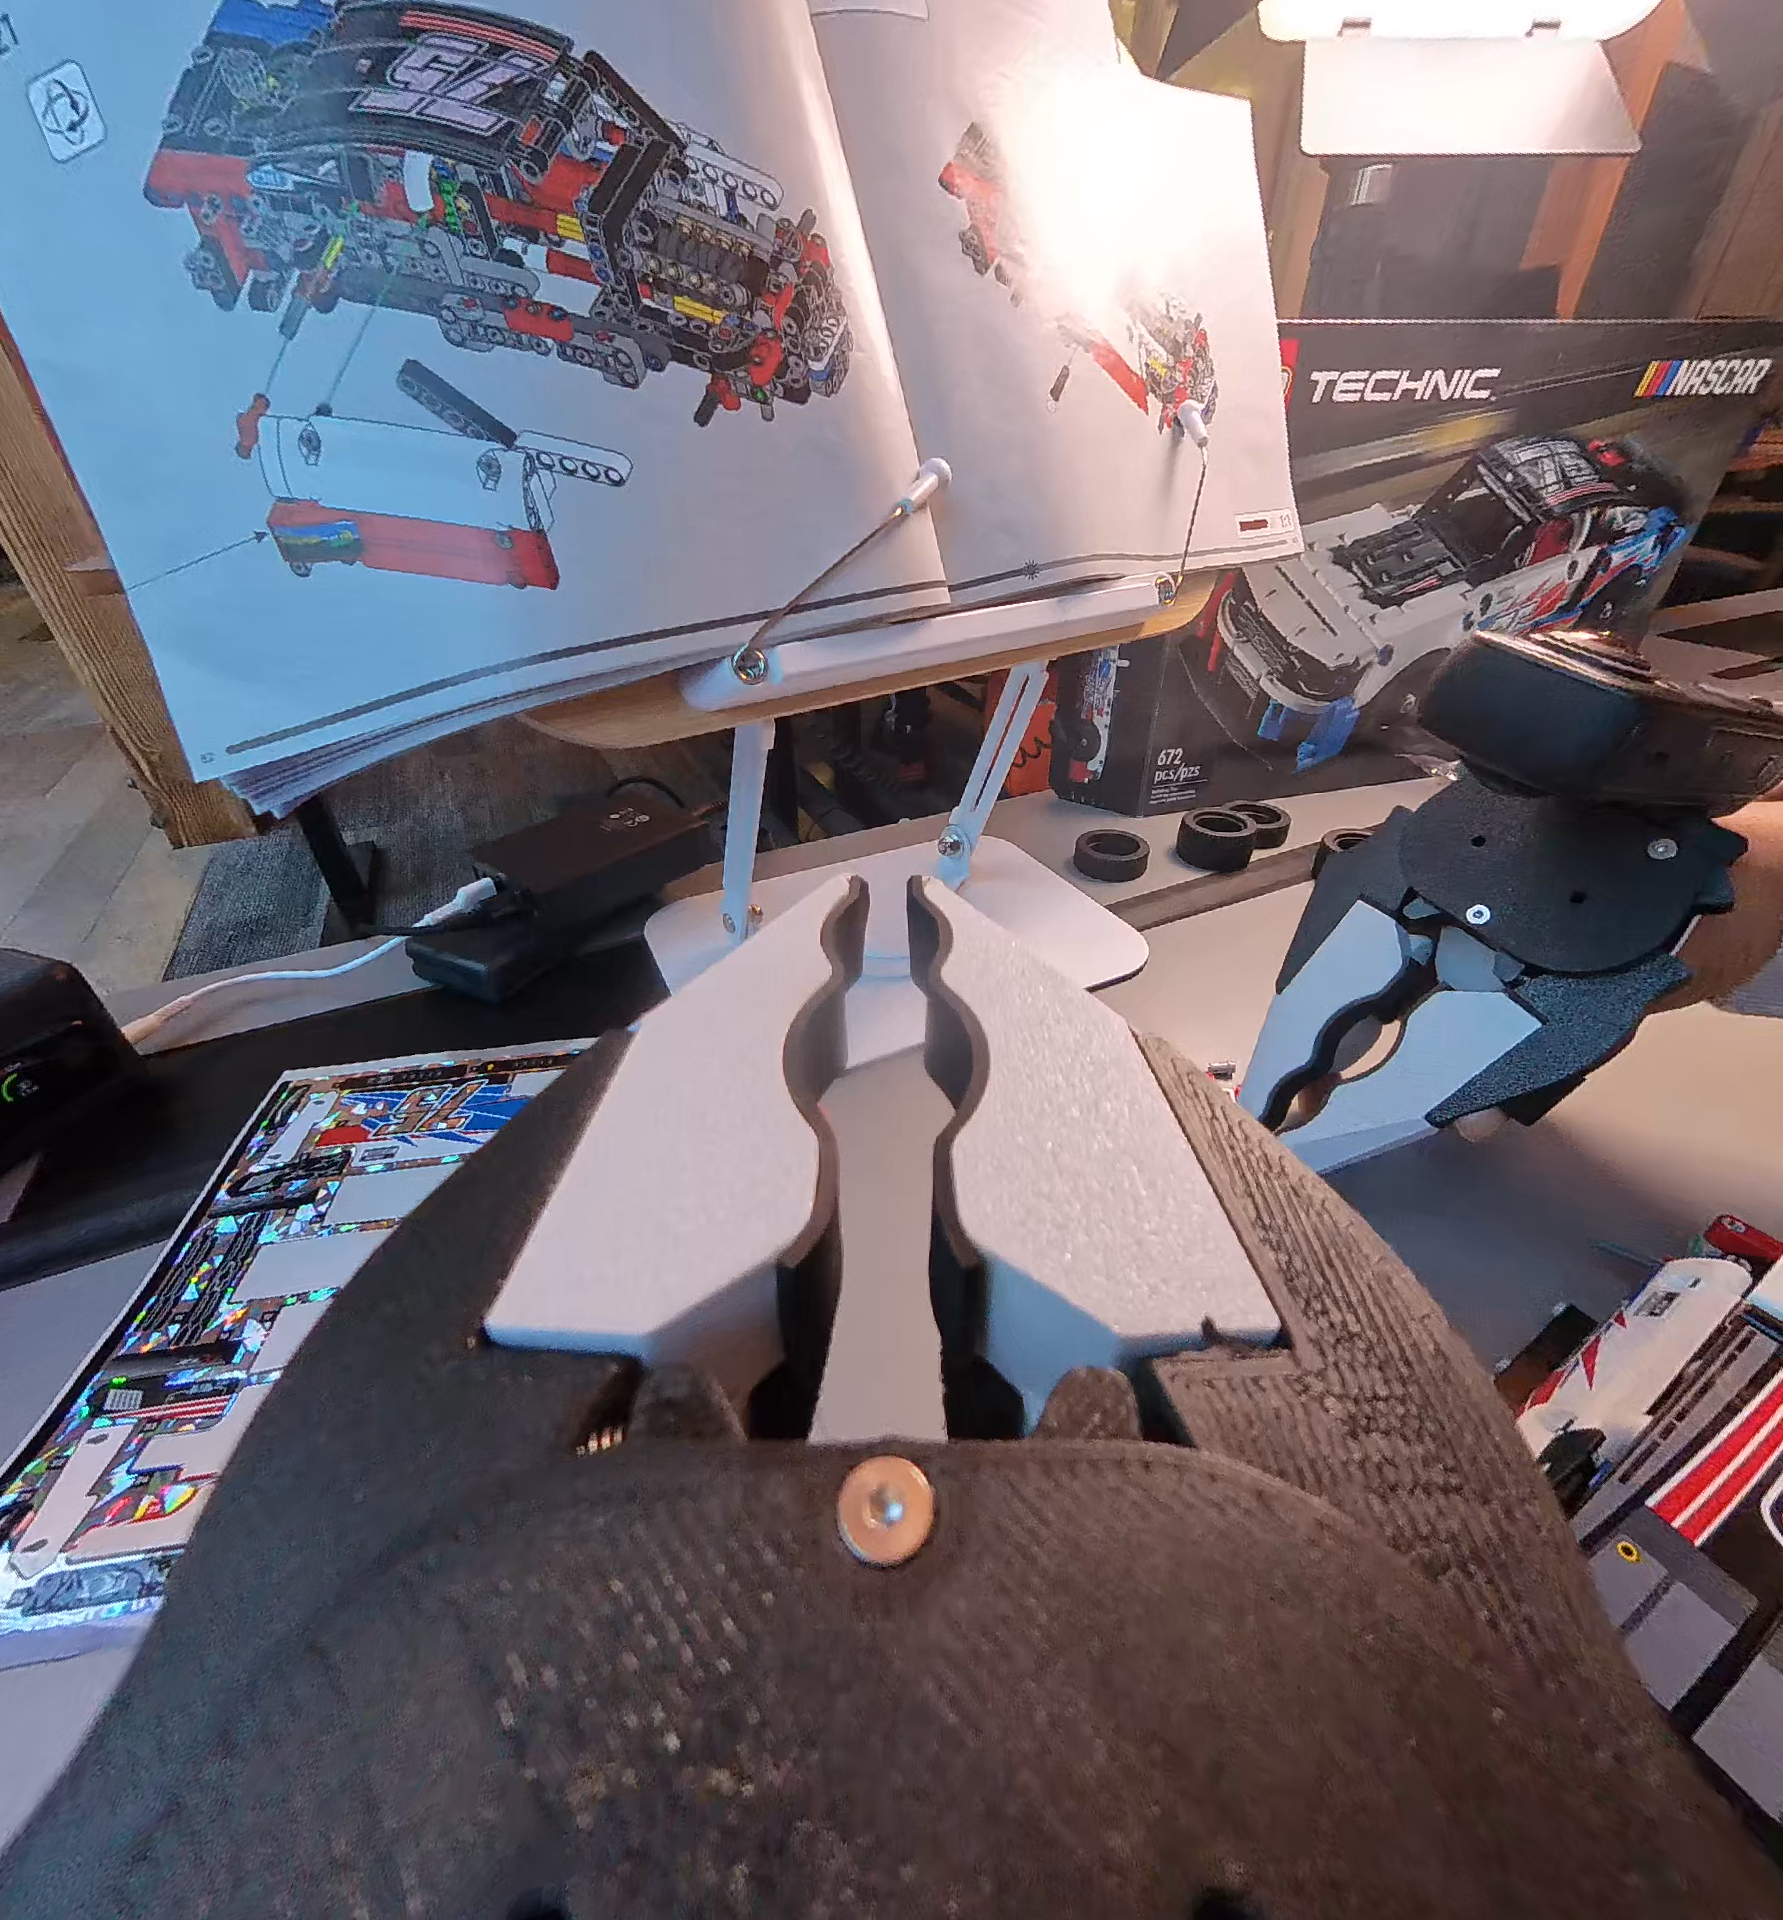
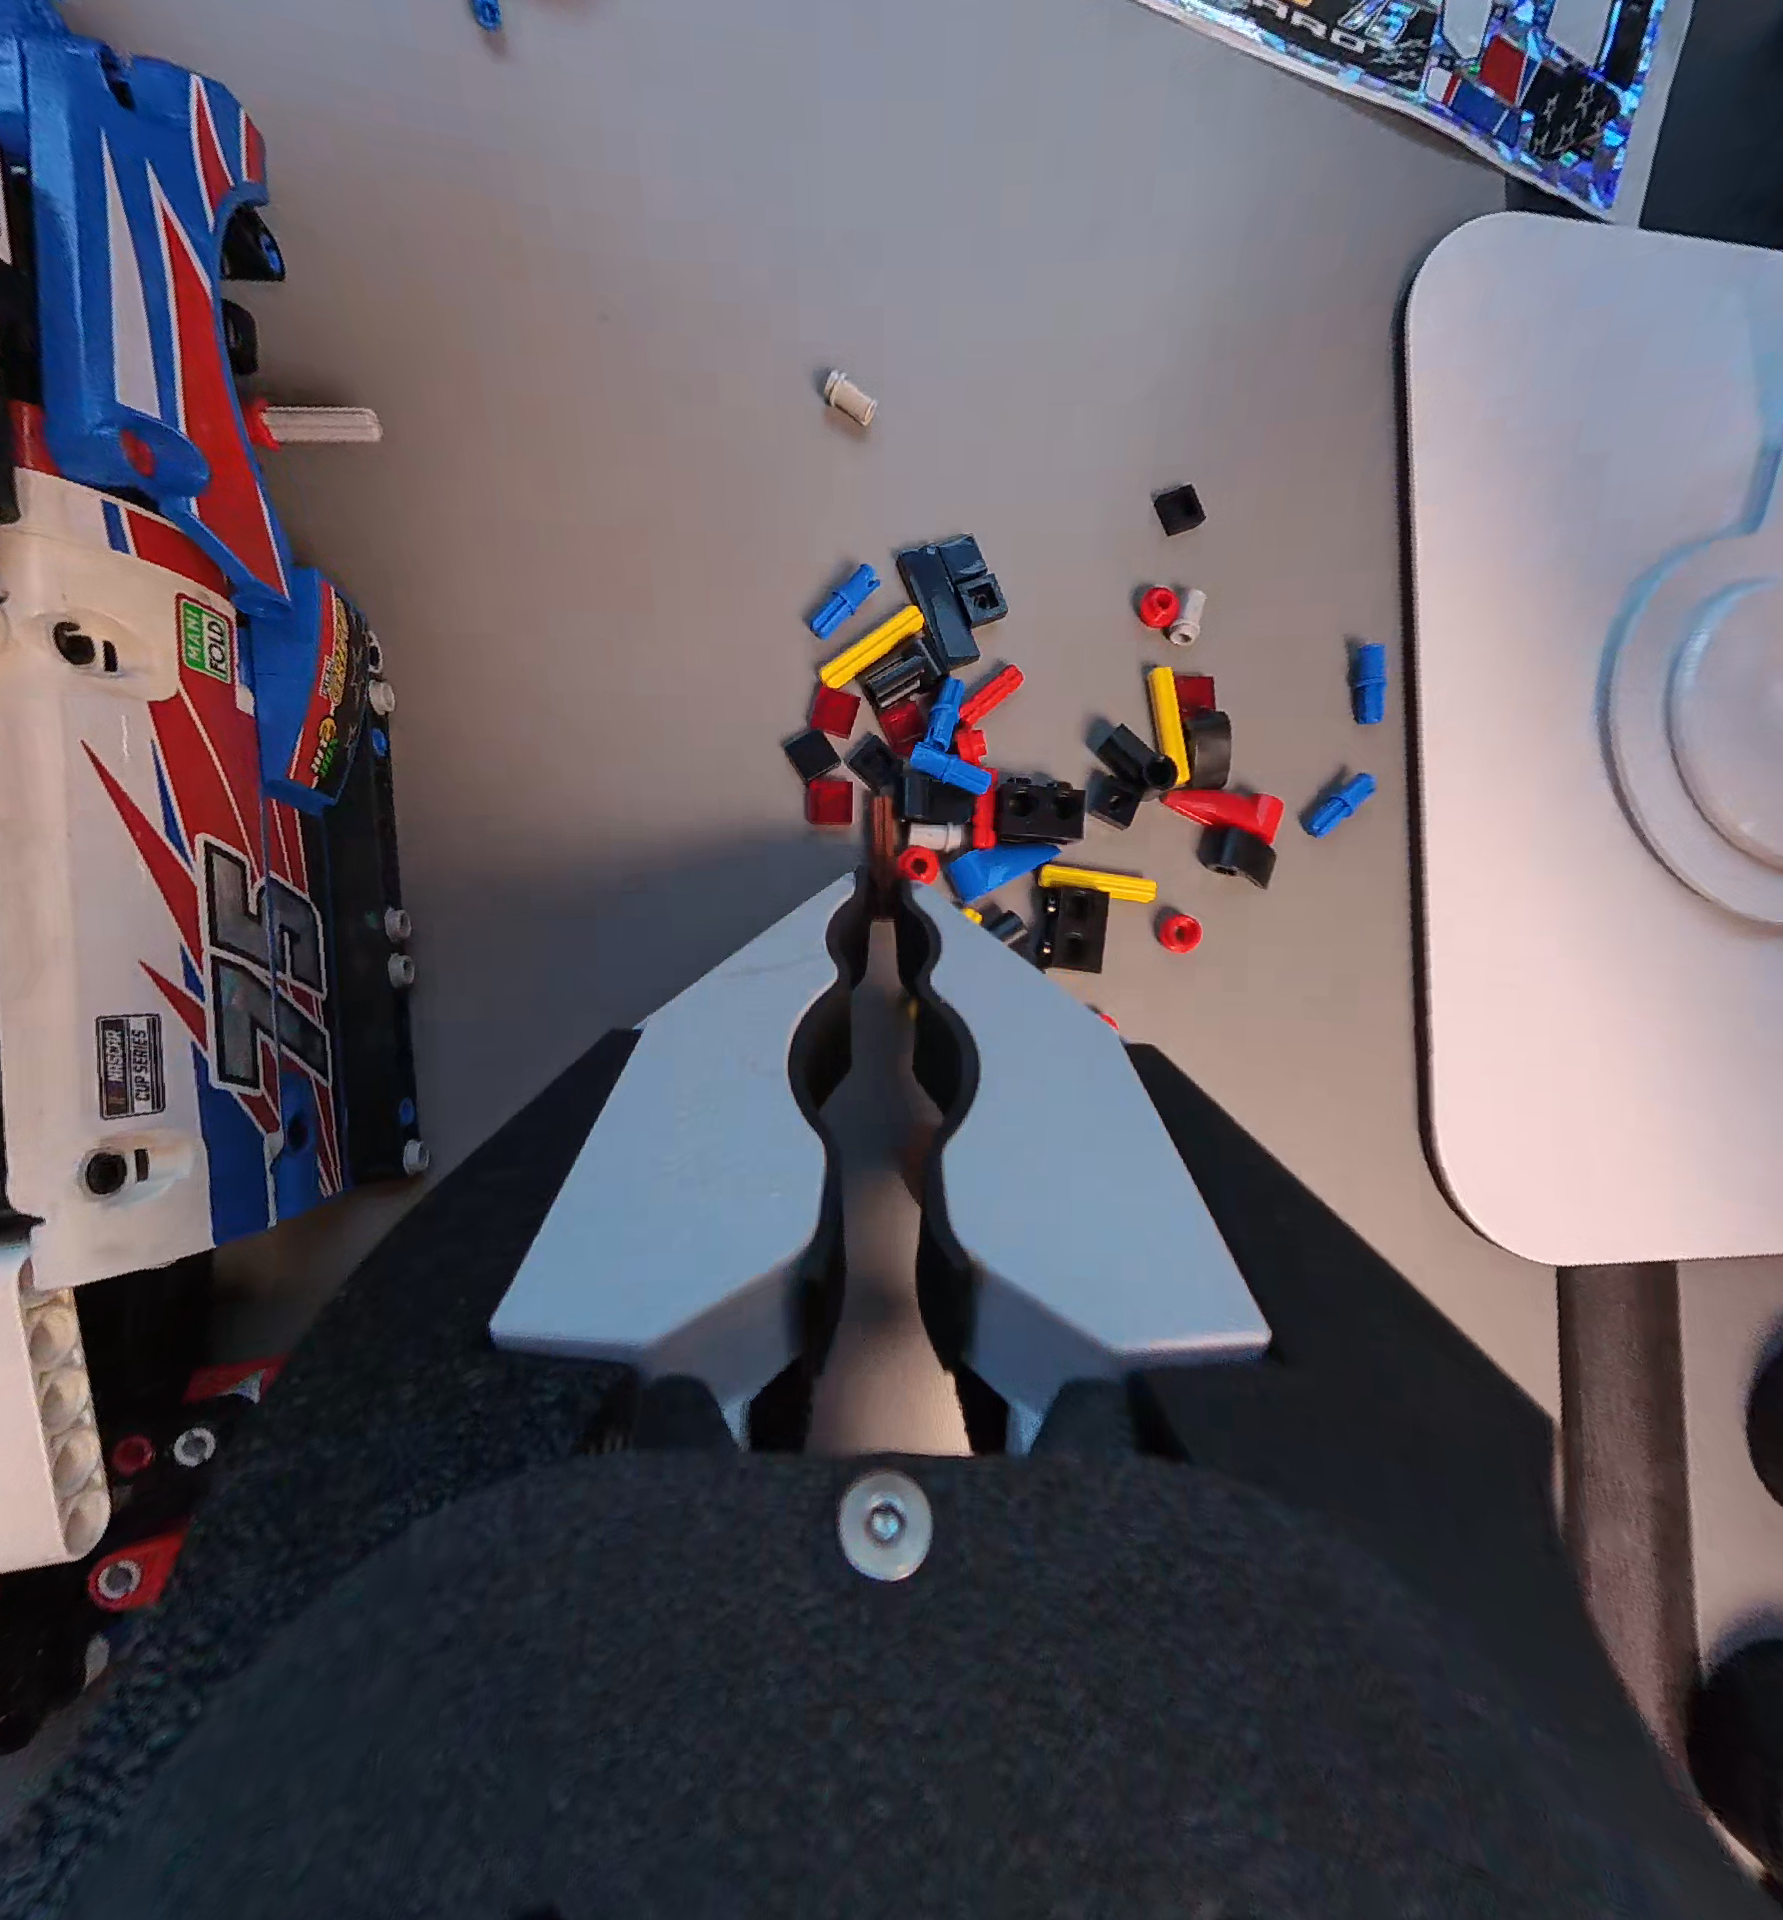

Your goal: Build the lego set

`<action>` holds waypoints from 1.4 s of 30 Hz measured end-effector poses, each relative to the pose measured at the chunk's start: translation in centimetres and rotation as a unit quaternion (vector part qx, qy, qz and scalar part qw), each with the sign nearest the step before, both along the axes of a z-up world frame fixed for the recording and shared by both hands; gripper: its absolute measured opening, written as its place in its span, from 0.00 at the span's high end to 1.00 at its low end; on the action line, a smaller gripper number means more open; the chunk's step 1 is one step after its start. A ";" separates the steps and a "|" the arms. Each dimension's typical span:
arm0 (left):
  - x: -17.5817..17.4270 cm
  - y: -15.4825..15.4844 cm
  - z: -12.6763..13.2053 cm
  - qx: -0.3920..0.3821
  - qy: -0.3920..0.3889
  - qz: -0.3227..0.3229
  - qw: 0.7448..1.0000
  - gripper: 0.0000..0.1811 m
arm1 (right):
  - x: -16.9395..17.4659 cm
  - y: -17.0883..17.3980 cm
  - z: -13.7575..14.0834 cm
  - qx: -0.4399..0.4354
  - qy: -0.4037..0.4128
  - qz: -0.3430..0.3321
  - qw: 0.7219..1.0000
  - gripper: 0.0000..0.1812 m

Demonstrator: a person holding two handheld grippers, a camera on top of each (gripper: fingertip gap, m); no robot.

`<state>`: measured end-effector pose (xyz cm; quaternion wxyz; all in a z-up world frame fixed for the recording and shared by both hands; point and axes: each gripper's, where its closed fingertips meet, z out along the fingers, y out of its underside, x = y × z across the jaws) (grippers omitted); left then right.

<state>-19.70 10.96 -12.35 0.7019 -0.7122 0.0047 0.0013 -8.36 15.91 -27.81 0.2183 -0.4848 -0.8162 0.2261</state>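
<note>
My right gripper (image 2: pixel 884 891) points down at a pile of small loose lego pieces (image 2: pixel 1022 748) on the grey table. Its fingertips are shut on a thin dark brown piece (image 2: pixel 881 831) that sticks out past them at the near edge of the pile. The same gripper shows in the left wrist view (image 1: pixel 1276 1107), tips low over the table. My left gripper (image 1: pixel 885 894) is raised, its jaws a little apart with nothing between them. The part-built blue, red and white lego car (image 2: pixel 139 727) lies left of the pile and also shows in the left wrist view (image 1: pixel 1718 1403).
An open instruction booklet (image 1: pixel 554 364) rests on a white stand whose base (image 2: pixel 1593 727) lies right of the pile. A shiny sticker sheet (image 1: pixel 191 1299) lies at the left. The set's box (image 1: pixel 1489 520) and black tyres (image 1: pixel 1214 836) are at the back, with a black power pack (image 1: pixel 575 842). About 20 centimeters separates my left fingertips from my right.
</note>
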 end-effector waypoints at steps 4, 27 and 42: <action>0.3 0.0 0.0 -0.002 0.003 -0.008 1.000 0.97 | 0.5 -0.1 0.0 -0.005 -0.009 -0.013 1.000 0.99; 21.7 -11.7 3.9 -0.060 0.198 -0.465 0.861 0.94 | 10.7 -15.9 18.8 0.027 0.190 -0.062 0.979 1.00; 23.7 -17.2 4.0 -0.047 0.093 -0.548 0.830 0.99 | 12.2 -22.7 19.6 -0.033 0.291 0.027 0.956 0.92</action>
